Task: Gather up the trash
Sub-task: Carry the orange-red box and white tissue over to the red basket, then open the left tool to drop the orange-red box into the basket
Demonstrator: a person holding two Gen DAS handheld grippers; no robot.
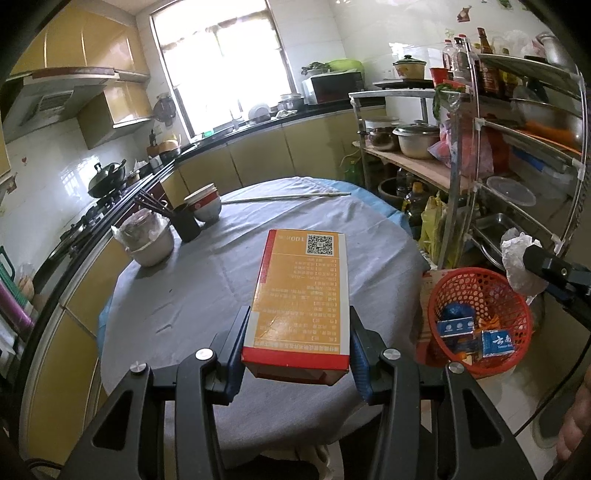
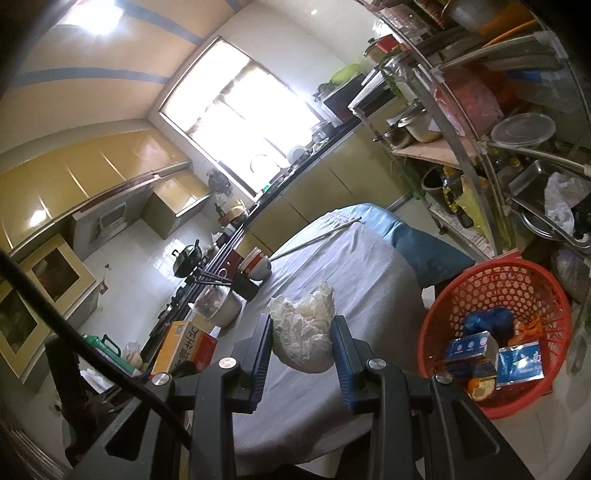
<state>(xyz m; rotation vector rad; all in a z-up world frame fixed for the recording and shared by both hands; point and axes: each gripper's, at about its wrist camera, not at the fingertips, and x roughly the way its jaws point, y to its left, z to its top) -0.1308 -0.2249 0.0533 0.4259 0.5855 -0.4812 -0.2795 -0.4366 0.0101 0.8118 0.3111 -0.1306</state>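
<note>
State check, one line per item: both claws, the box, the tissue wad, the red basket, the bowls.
left claw: shut on orange box
orange box: held flat, above the table
right claw: shut on crumpled tissue
crumpled tissue: held, not yet in the basket
red basket: upright beside the table, partly filled with trash
bowls: stacked upright on the table

We see daylight pour in through the far window (image 1: 221, 62), blown out to white in both views. Glare sheens the wall tiles (image 1: 388, 33) and yellow cabinets (image 2: 92, 173). Near corners fall dark, straight edges bow strongly outward, and the right wrist view sits tilted and softer.
</note>
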